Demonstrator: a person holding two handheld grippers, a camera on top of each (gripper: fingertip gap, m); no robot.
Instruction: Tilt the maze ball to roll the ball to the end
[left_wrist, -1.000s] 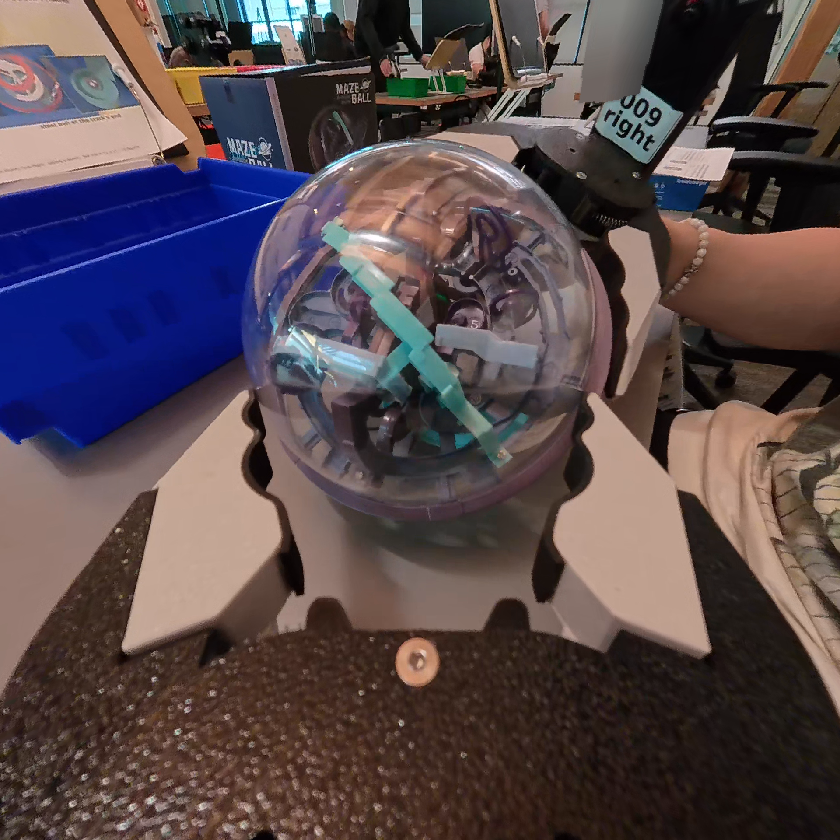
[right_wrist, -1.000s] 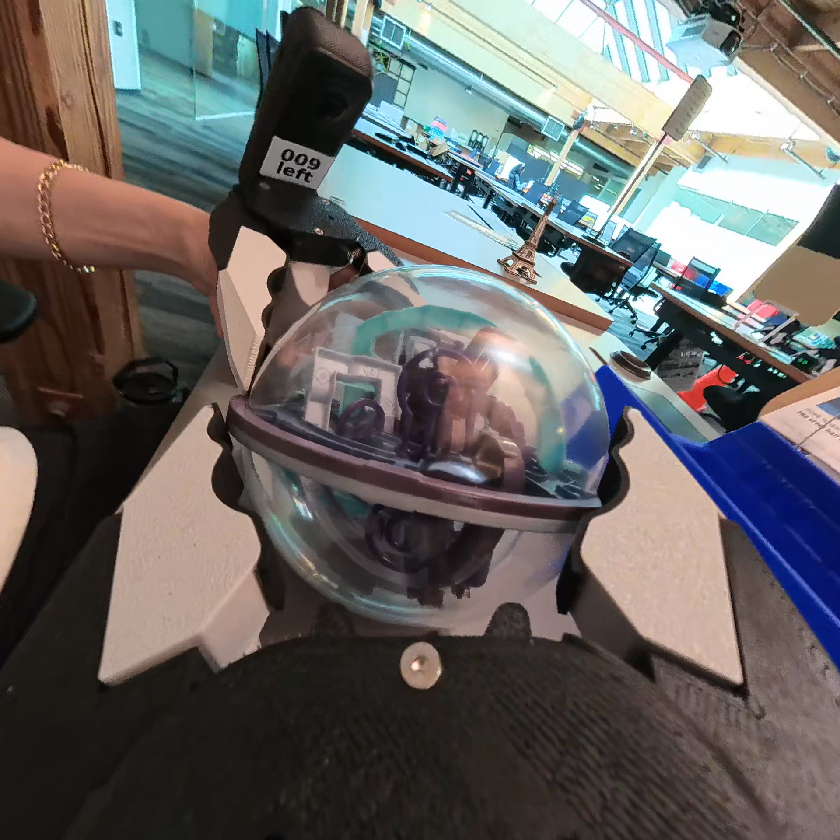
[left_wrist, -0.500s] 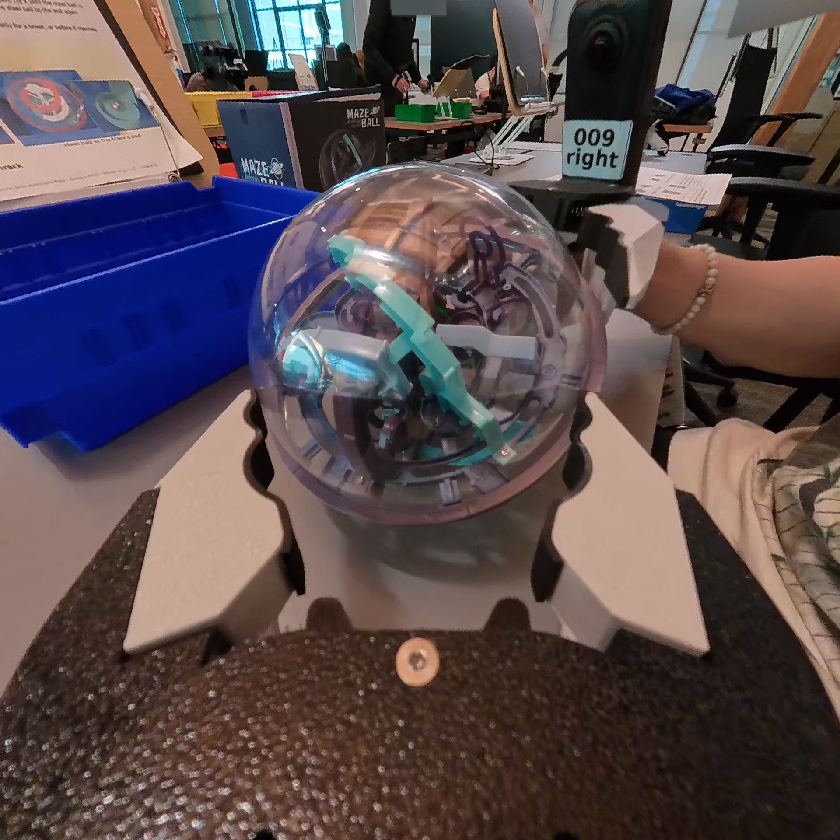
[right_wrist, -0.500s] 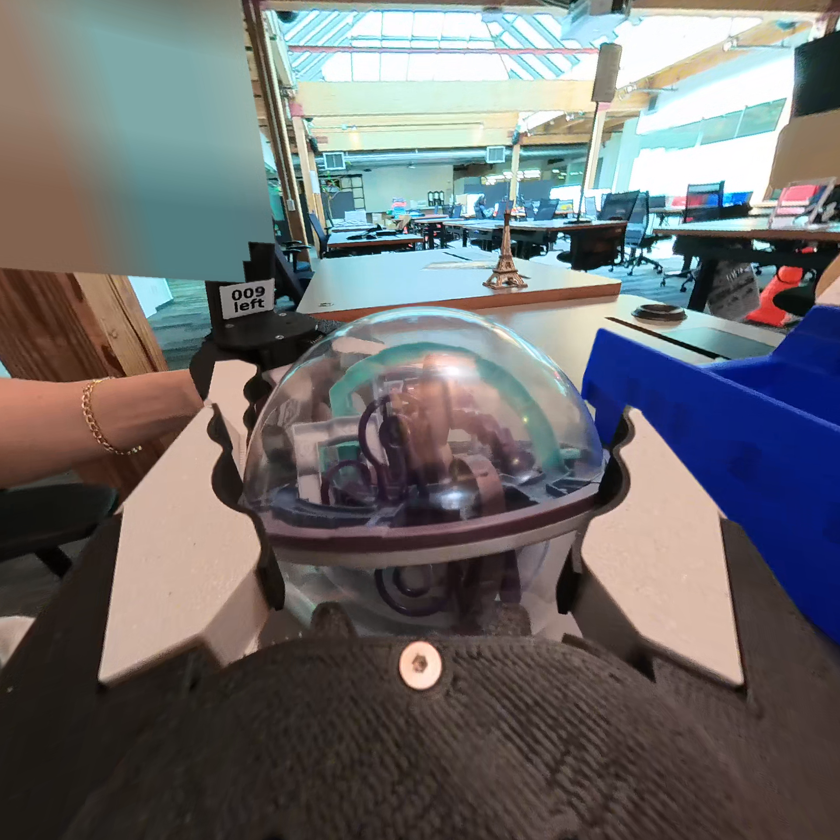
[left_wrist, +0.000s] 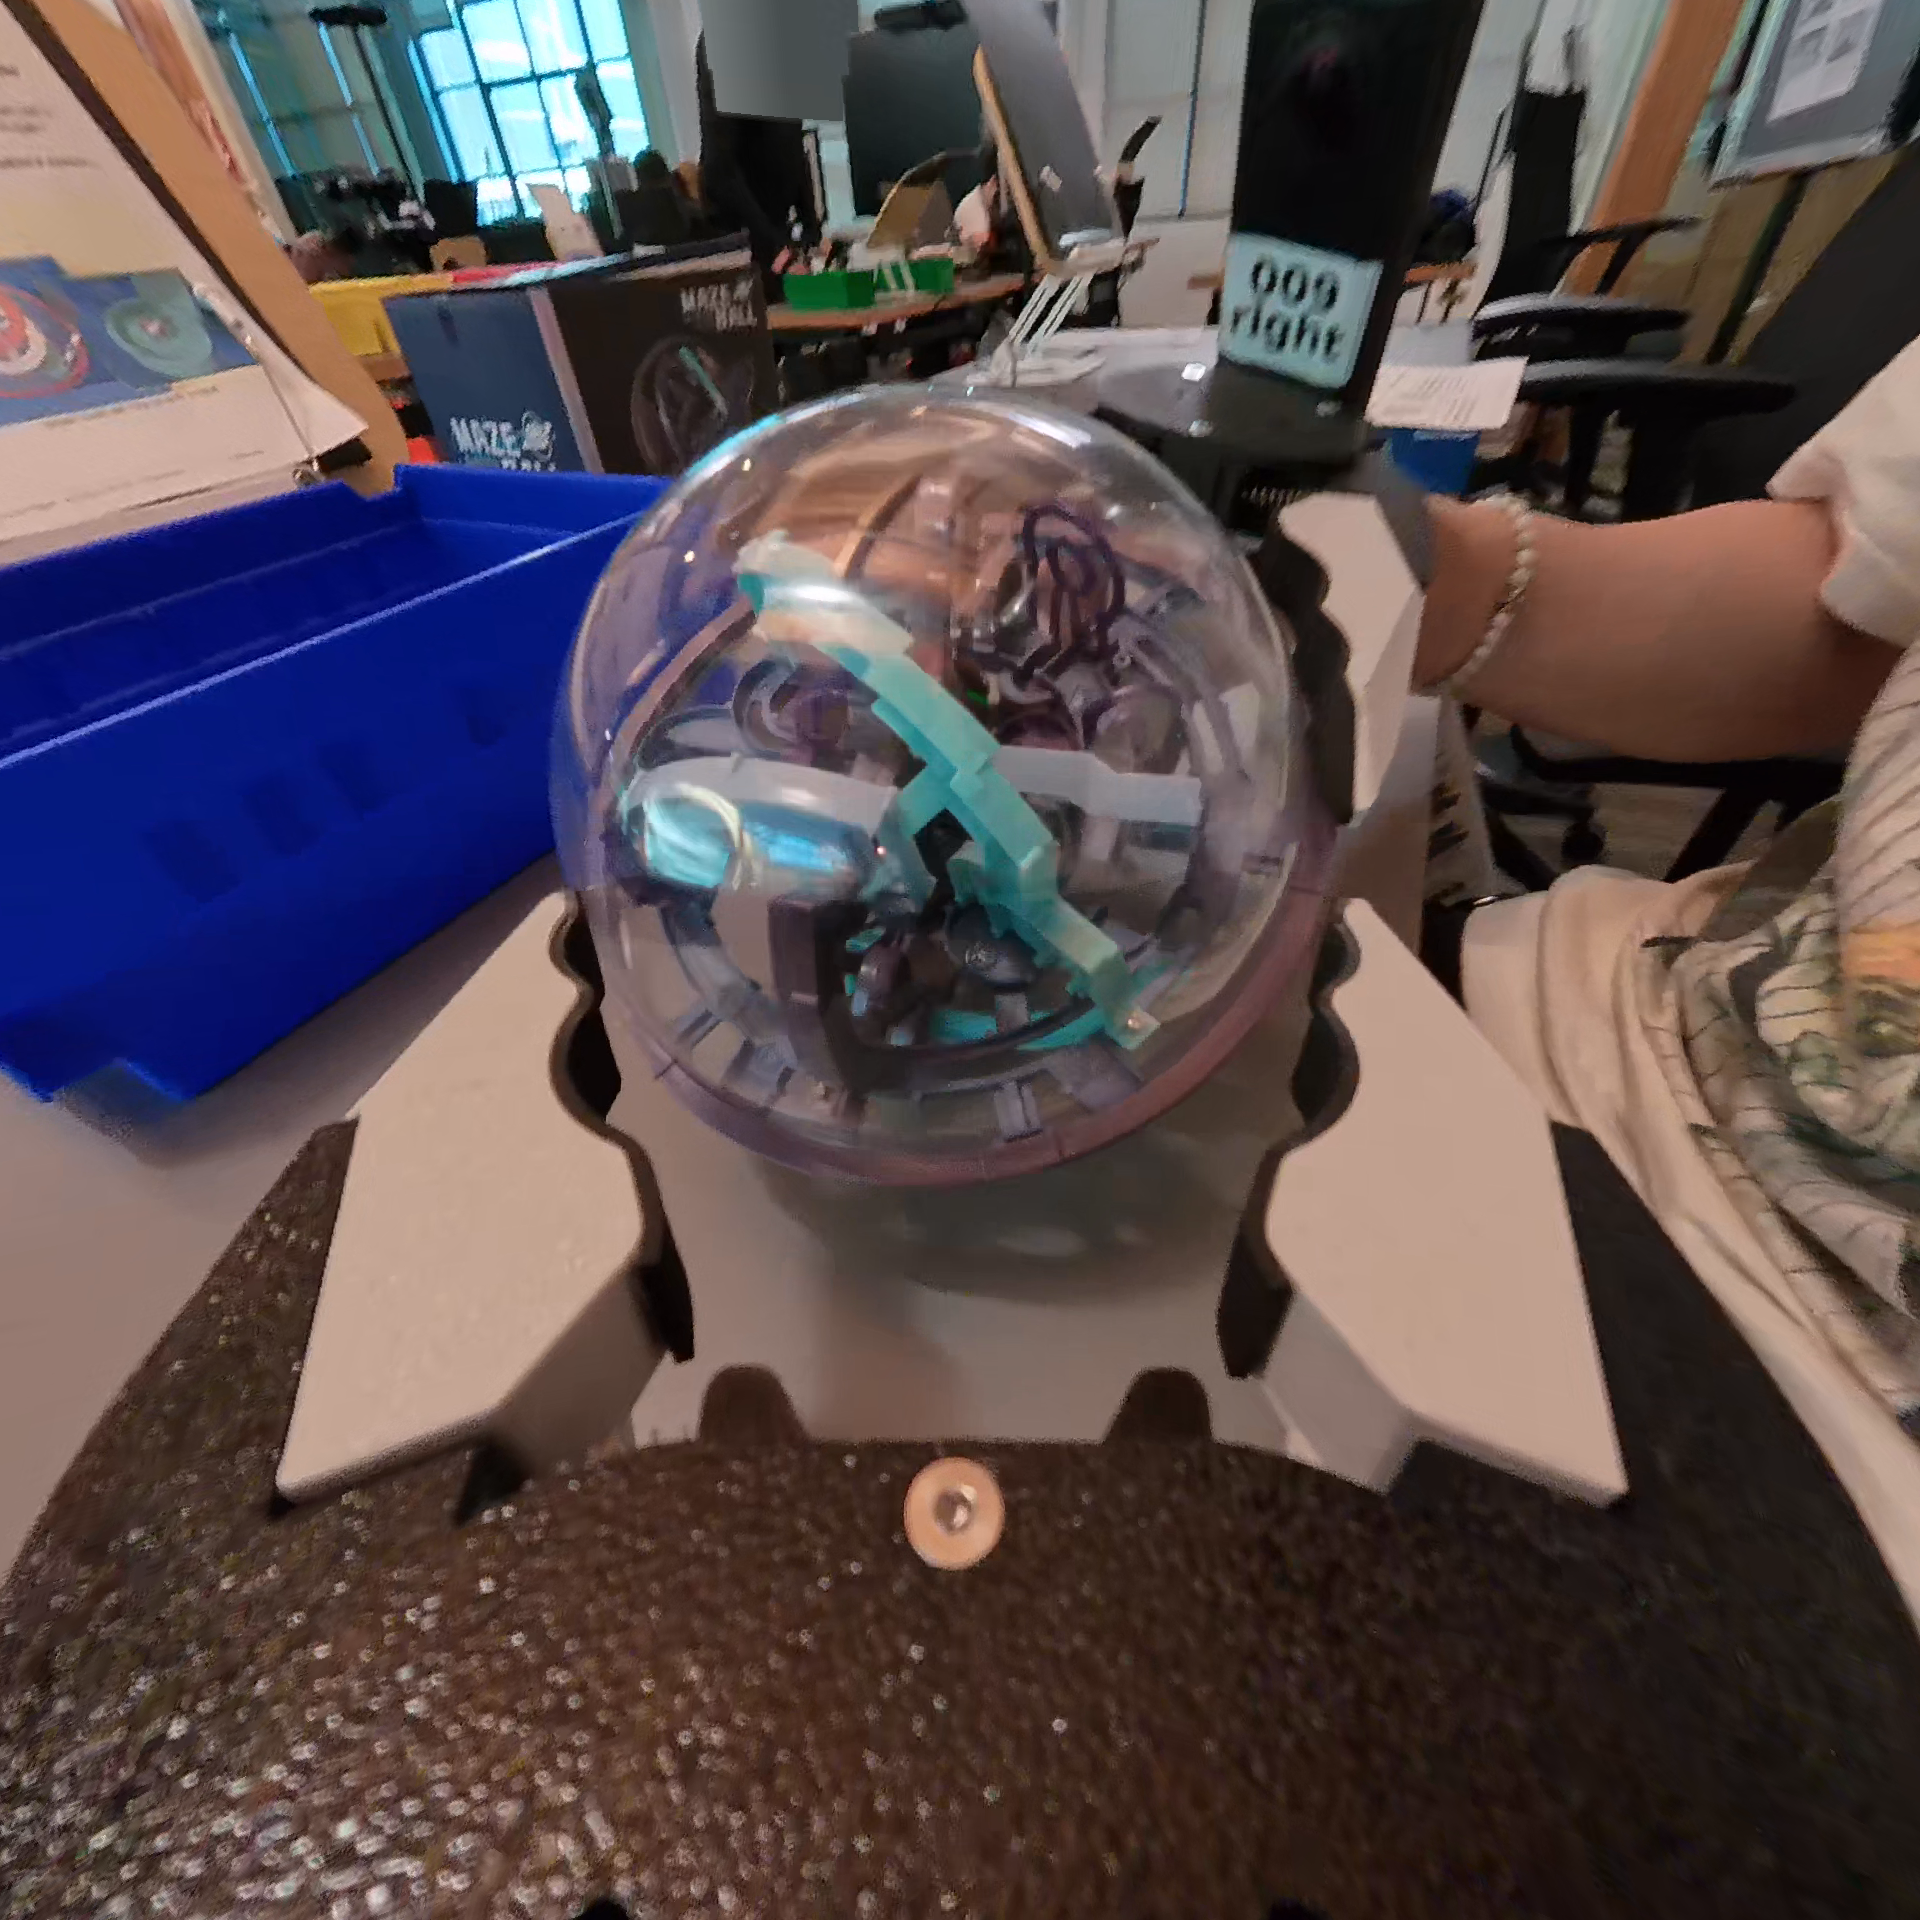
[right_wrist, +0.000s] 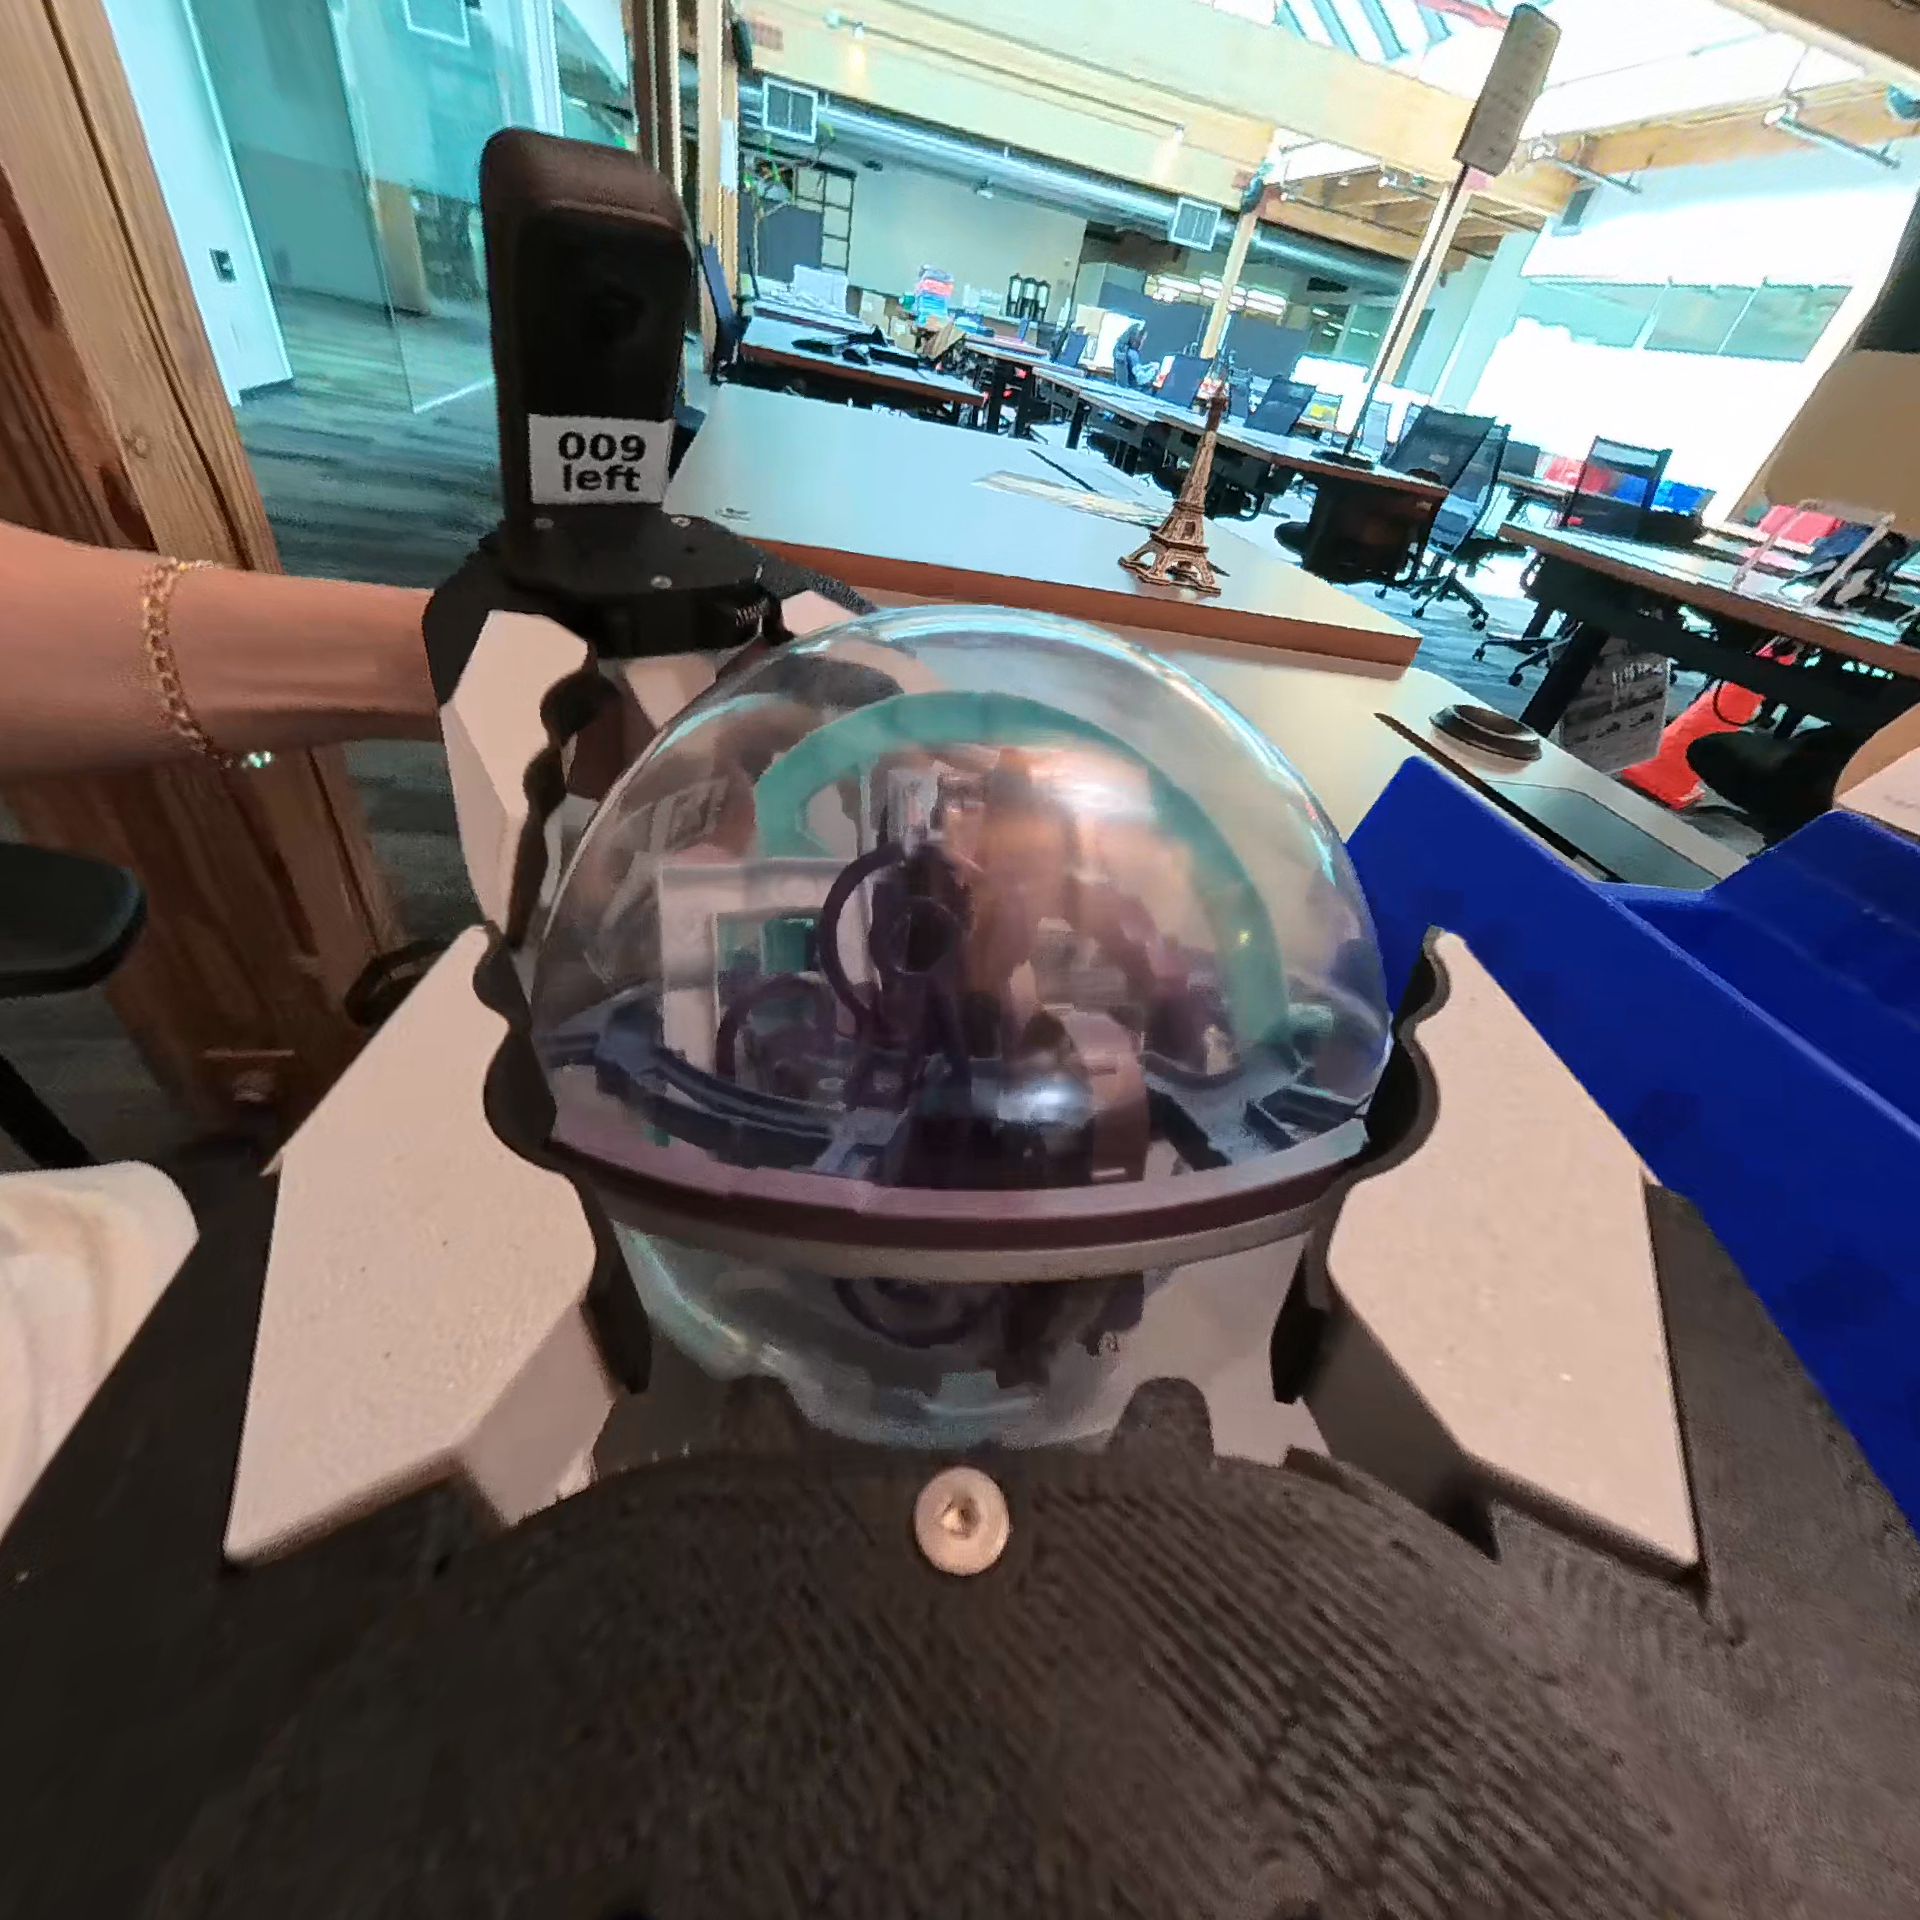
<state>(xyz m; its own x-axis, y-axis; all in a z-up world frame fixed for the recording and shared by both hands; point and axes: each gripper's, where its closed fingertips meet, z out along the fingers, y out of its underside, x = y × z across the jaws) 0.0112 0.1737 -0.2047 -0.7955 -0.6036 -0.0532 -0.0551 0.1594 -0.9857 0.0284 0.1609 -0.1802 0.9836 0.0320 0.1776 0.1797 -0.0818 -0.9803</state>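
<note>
The maze ball (left_wrist: 935, 790) is a clear sphere with teal and purple tracks inside and a purple band around its middle. Both grippers hold it above the grey table (left_wrist: 94, 1268). My left gripper (left_wrist: 951, 935) is shut on it from the near side, one grey finger on each flank. My right gripper (right_wrist: 961, 966) is shut on the ball (right_wrist: 956, 987) from the opposite side, with the band level across its jaws. Each gripper shows beyond the ball in the other's view, the right one (left_wrist: 1340, 644) and the left one (right_wrist: 488, 727). I cannot pick out the small rolling ball for certain.
A blue plastic bin (left_wrist: 260, 727) stands close to the ball's left and shows in the right wrist view (right_wrist: 1662, 1039). The toy's dark box (left_wrist: 623, 364) and a printed sheet (left_wrist: 125, 312) stand behind it. A person's arm (left_wrist: 1621, 623) and torso are at the right. A small tower model (right_wrist: 1179, 520) stands on a farther desk.
Both grippers have rocked the ball together. Its band, tilted a second ago in the right wrist view, now lies level. The right gripper went from leaning to upright. Both grips held.
</note>
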